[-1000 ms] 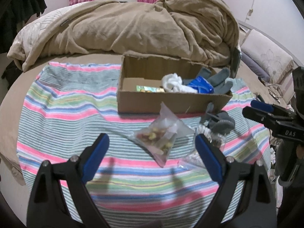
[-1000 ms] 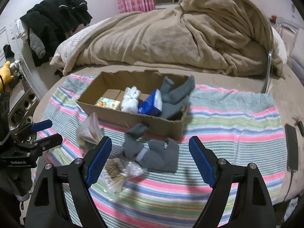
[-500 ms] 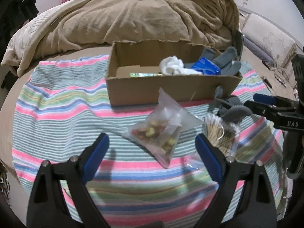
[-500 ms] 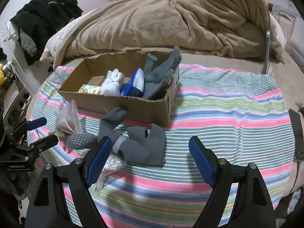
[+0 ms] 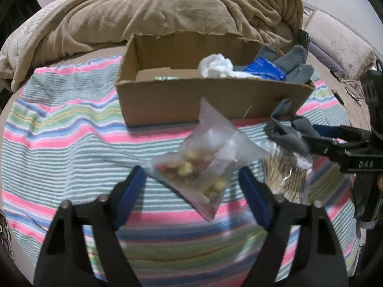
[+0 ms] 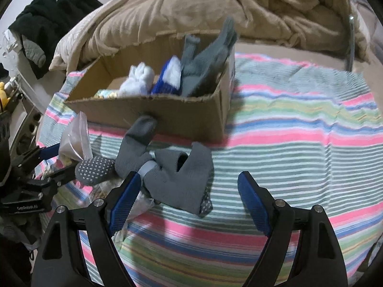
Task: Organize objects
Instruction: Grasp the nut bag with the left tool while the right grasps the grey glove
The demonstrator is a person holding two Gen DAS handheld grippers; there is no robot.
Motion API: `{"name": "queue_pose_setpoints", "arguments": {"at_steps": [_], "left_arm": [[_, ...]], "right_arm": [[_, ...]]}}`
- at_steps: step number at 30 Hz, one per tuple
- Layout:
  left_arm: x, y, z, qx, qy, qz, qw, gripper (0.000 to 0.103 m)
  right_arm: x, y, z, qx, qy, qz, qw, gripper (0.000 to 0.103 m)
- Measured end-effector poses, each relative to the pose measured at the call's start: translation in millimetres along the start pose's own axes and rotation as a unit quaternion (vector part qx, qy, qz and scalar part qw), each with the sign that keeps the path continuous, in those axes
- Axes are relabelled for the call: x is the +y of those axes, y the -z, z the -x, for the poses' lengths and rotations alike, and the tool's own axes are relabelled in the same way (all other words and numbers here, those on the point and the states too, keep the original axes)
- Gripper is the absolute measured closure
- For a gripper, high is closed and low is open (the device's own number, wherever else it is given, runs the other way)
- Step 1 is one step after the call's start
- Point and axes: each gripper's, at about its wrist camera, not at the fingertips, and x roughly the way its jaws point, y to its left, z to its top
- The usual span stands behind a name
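The left gripper had just been closing around the snack bag on the striped cloth, pads not yet touching, while the right gripper hung wide over grey socks.

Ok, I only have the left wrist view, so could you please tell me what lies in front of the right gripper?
Observer: Grey socks lie bunched on the striped cloth, just ahead of the right gripper, whose jaws stand open.
Operator: Thank you. Does any of them touch the box?
Observer: One sock toe seems to lean against the front wall of the cardboard box.
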Motion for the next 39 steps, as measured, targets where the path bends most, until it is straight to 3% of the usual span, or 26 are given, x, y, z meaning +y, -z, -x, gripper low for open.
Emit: {"name": "queue_pose_setpoints", "arguments": {"at_steps": [3, 5, 6, 7, 9, 15, 37, 38, 39], "left_arm": [[0, 0, -1, 0.001, 0.003, 0.002, 1.0000, 0.040], [0, 1, -1, 0.001, 0.008, 0.001, 1.0000, 0.045], [0, 1, -1, 0.000, 0.009, 0.000, 1.0000, 0.048], [-1, 1, 0, -0.001, 0.010, 0.001, 0.9999, 0.049], [-1, 2, 1, -0.004, 0.013, 0.001, 0.9999, 0.058], [-2, 4, 9, -0.015, 0.016, 0.002, 0.9998, 0.069], [-1, 6, 53, -0.061, 0.055, 0.017, 0.9965, 0.077], [-1, 5, 56, -0.065, 0.055, 0.017, 0.9962, 0.078], [-1, 4, 59, -0.068, 0.056, 0.018, 0.9959, 0.086]], "right_arm": [[5, 0, -3, 0.008, -0.004, 0.008, 1.000, 0.022], [7, 0, -3, 0.011, -0.013, 0.009, 1.000, 0.033], [8, 0, -3, 0.012, -0.021, 0.010, 1.000, 0.048], [9, 0, -3, 0.013, -0.028, 0.010, 0.999, 0.055], [15, 0, -1, 0.009, -0.023, 0.017, 1.000, 0.059], [20, 1, 9, -0.003, -0.029, 0.017, 0.999, 0.075], [40, -8, 74, -0.074, -0.029, 0.030, 0.996, 0.077], [41, -9, 76, -0.077, -0.029, 0.031, 0.996, 0.077], [42, -10, 78, -0.079, -0.029, 0.032, 0.996, 0.077]]}}
